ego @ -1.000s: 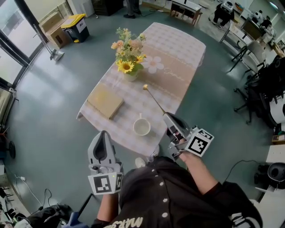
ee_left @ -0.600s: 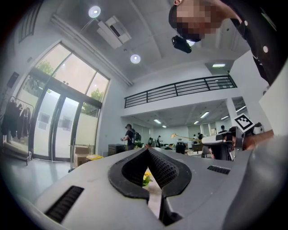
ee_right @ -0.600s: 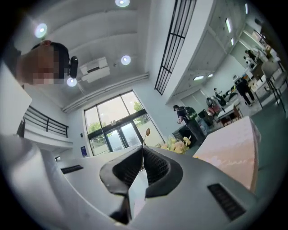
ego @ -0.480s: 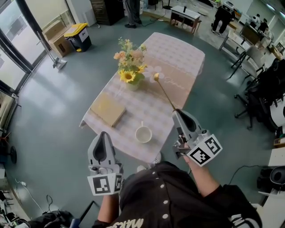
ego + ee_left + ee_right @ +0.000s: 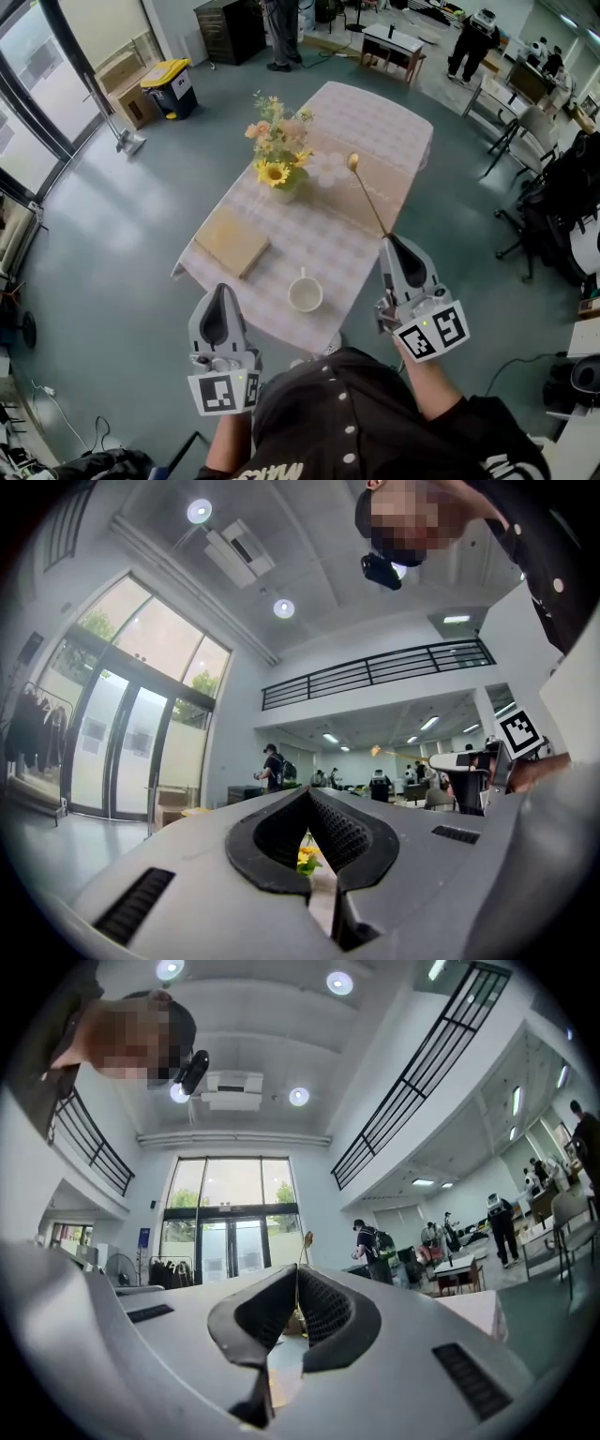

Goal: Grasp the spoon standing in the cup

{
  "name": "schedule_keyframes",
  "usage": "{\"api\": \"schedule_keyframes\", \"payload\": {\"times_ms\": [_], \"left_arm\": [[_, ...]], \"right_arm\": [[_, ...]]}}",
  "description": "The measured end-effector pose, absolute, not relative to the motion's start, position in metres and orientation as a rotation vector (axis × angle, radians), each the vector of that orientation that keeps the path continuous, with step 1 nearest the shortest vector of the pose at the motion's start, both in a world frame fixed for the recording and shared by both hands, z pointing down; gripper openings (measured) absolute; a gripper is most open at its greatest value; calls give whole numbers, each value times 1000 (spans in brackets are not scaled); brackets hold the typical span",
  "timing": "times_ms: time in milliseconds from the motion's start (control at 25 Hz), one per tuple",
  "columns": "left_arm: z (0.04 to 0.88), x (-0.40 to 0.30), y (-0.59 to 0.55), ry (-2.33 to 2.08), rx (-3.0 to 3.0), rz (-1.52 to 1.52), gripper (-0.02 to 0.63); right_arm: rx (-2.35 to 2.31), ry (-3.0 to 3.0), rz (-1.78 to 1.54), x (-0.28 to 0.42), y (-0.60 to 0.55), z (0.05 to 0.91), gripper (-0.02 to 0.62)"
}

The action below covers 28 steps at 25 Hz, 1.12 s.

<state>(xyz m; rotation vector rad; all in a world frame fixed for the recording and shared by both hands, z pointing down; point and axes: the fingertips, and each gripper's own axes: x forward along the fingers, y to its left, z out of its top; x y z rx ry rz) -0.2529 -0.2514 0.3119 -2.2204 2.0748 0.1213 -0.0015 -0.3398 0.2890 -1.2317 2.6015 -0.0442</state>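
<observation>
Right tongs [image 5: 389, 240] tight on the spoon [image 5: 368, 195], bowl out ahead, clear of the cup [image 5: 305, 295]; left tongs [image 5: 219, 290] closed, empty.

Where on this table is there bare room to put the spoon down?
The far end of the table, beyond the flowers, is bare. So is the stretch between the flowers and the cup, right of the flat tan box. Crowded: the table's left half, with box and flowers. The spoon is clamped in the right tongs.
</observation>
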Motion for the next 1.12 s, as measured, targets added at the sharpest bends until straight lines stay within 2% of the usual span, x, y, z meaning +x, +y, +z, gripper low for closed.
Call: {"api": "schedule_keyframes", "payload": {"times_ms": [520,1120], "left_arm": [[315,-270,-255,2126,-2160,98,17],[326,-279,-260,2170,-2112,52,17]], "right_arm": [[-1417,2582,280,17,-336,278,5],[-1452,2600,317,23,-336,296,5]]}}
